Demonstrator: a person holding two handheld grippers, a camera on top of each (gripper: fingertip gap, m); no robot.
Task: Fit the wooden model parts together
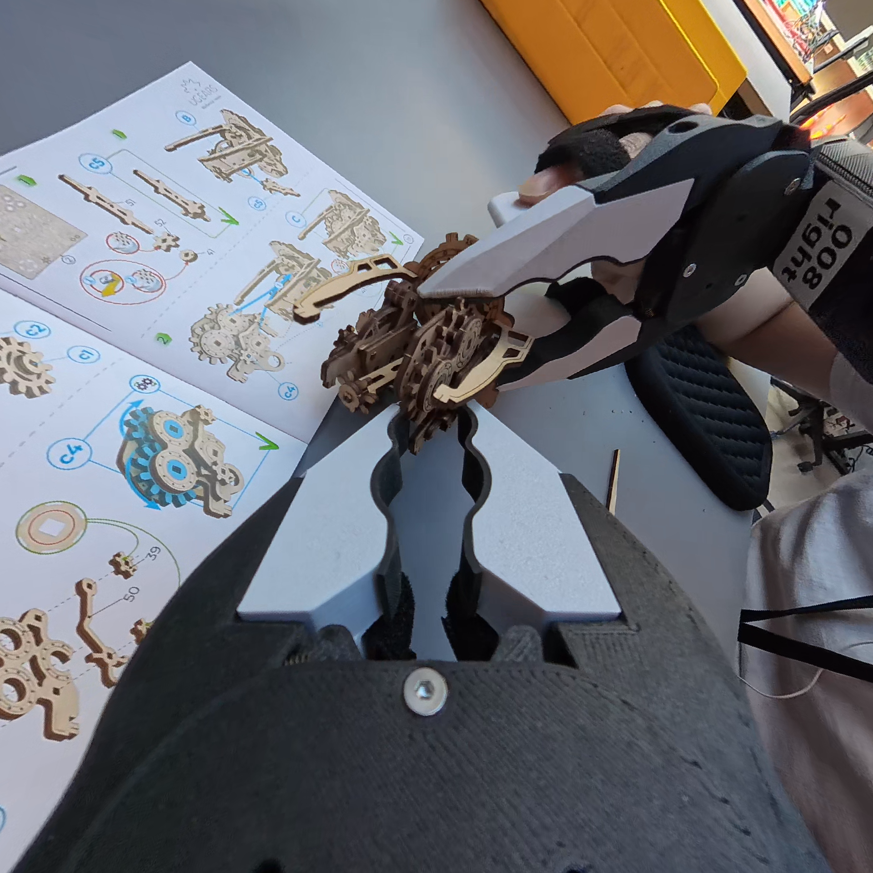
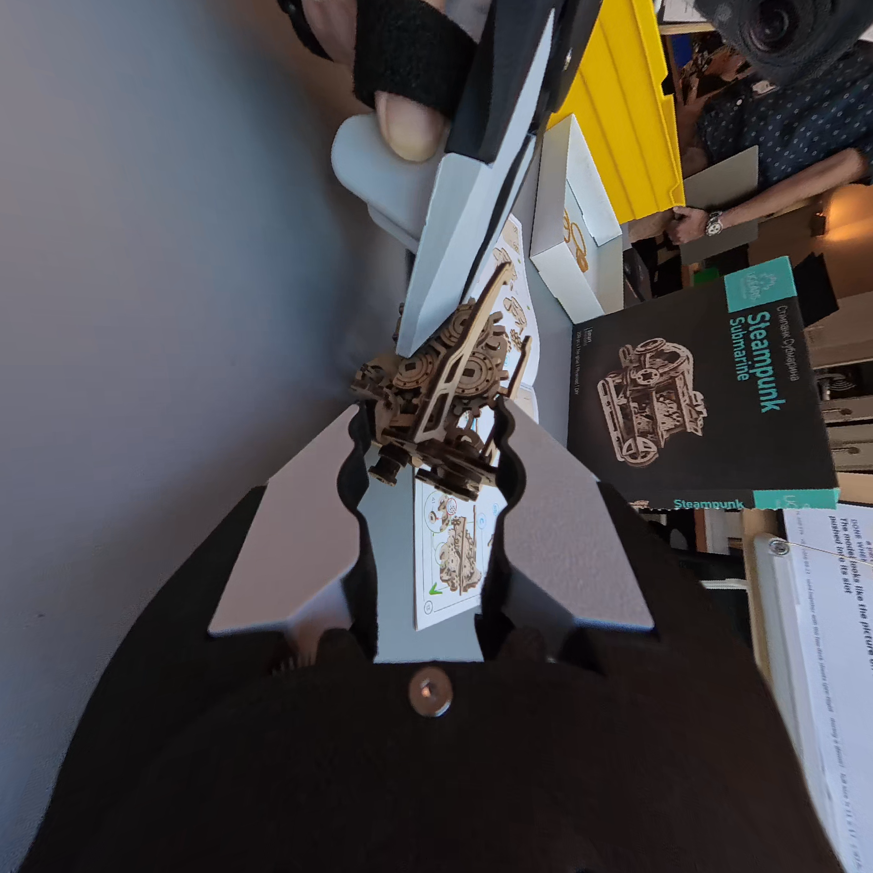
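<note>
Clamped from 2 sides: laser-cut wooden gear model (image 1: 420,349) (toothed plywood discs, curved pale arms), between left gripper (image 1: 427,427) jaws below and right gripper (image 1: 465,340) jaws above, over the instruction sheets (image 1: 141,293) on the grey tabletop (image 1: 330,71).

bare grey table (image 1: 378,118) beyond the booklet (image 1: 141,283); yellow bin (image 1: 614,56) behind

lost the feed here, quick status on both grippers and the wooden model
Left gripper and right gripper both shut on wooden model, held above the table. Instruction sheets lie below. Nothing in the way.
</note>
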